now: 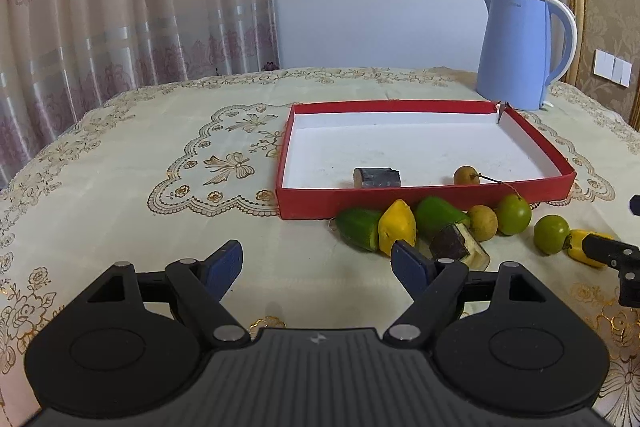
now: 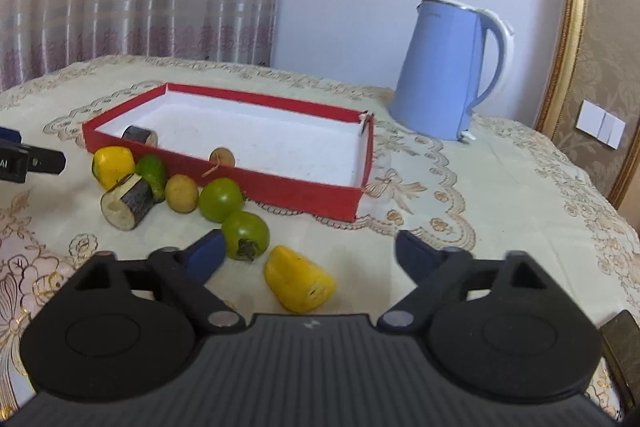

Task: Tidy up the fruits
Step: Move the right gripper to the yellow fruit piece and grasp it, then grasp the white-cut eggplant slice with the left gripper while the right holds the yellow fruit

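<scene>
A red box (image 1: 420,195) (image 2: 300,191) with a white floor holds a dark chunk (image 1: 377,177) and a longan (image 1: 466,175). Along its near wall lie two green pieces (image 1: 358,229), a yellow piece (image 1: 398,227), a dark-skinned chunk (image 1: 460,245), a longan (image 1: 483,223) and two green tomatoes (image 1: 514,215) (image 2: 245,235). My left gripper (image 1: 318,257) is open over bare cloth, just left of this pile. Between the open fingers of my right gripper (image 2: 310,247) lies a second yellow piece (image 2: 300,281), with neither pad touching it.
A blue kettle (image 1: 516,55) (image 2: 444,75) stands behind the box's far right corner. An embroidered cream tablecloth (image 1: 160,155) covers the table. Curtains hang behind on the left, and a gold-framed panel with wall switches (image 2: 602,125) is on the right.
</scene>
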A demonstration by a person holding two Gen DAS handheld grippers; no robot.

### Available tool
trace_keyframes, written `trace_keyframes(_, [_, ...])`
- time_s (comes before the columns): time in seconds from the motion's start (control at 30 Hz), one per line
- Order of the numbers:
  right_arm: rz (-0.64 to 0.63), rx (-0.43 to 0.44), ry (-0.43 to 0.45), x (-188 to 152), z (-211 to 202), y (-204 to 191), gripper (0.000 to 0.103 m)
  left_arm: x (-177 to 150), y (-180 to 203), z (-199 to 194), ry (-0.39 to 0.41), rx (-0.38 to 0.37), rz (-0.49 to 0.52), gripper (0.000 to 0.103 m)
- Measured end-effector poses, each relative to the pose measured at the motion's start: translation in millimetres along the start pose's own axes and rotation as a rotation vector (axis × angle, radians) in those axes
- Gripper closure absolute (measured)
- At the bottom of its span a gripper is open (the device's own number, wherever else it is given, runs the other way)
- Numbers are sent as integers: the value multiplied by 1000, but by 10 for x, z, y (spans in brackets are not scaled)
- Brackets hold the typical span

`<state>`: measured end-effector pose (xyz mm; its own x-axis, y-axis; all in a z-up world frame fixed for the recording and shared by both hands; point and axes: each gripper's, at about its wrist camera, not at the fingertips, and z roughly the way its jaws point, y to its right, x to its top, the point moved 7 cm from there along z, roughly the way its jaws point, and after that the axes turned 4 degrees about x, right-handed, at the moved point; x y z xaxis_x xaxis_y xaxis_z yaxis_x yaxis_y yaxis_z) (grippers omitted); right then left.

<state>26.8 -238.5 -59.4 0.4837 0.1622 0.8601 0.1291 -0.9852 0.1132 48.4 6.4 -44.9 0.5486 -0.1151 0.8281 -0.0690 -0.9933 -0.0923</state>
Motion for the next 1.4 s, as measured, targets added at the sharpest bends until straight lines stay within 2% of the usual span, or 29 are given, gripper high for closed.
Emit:
trace_keyframes(0.17, [38, 70, -39, -48, 57, 10, 20, 5, 7, 0, 2, -2, 3, 19])
trace_keyframes(0.23, [59, 69, -43, -47, 70, 43, 19, -1, 13, -3, 4, 0, 7, 18])
trace_keyframes(0.3, [61, 58, -31, -26, 52, 72, 16, 0, 11, -2, 4, 4, 9, 18])
trace_keyframes(0.37, [64, 54, -29, -1, 26, 83, 0, 5, 4, 2, 3, -1, 4, 17])
trace_keyframes(0.5, [-26, -13, -47, -15, 28, 9, 0, -1, 10, 6, -8, -26, -7, 17])
trace_keyframes(0.6, [-8, 33, -79, -63, 91, -6, 0, -4, 18, 0, -7, -21, 1, 17])
trace_keyframes(0.63, [-1, 41, -87, -81, 109, 1, 6, -2, 18, -6, -4, -17, 3, 17])
trace_keyframes(0.67, [-1, 44, -92, -95, 122, 3, 17, 2, 15, -12, -2, -16, 3, 17])
trace_keyframes(0.77, [-1, 61, -112, -133, 157, 5, 33, 7, 12, -18, -1, -16, 2, 17])
trace_keyframes(0.9, [7, 89, -125, -161, 188, -11, 38, 16, 25, -22, -3, -18, 7, 17])
trace_keyframes(0.93, [18, 107, -126, -157, 193, -7, 44, 17, 35, -26, -3, -20, 10, 17])
trace_keyframes(1.0, [26, 118, -128, -156, 194, -3, 48, 23, 51, -37, 1, -23, 17, 17])
trace_keyframes(1.07, [35, 119, -123, -148, 177, 1, 69, 29, 63, -47, 6, -23, 21, 17])
trace_keyframes(1.3, [32, 112, -107, -134, 102, -3, 70, 20, 51, -60, 14, -37, 21, 17])
trace_keyframes(1.4, [41, 98, -88, -101, 51, 45, 70, 14, 106, -104, 15, -145, 11, 17])
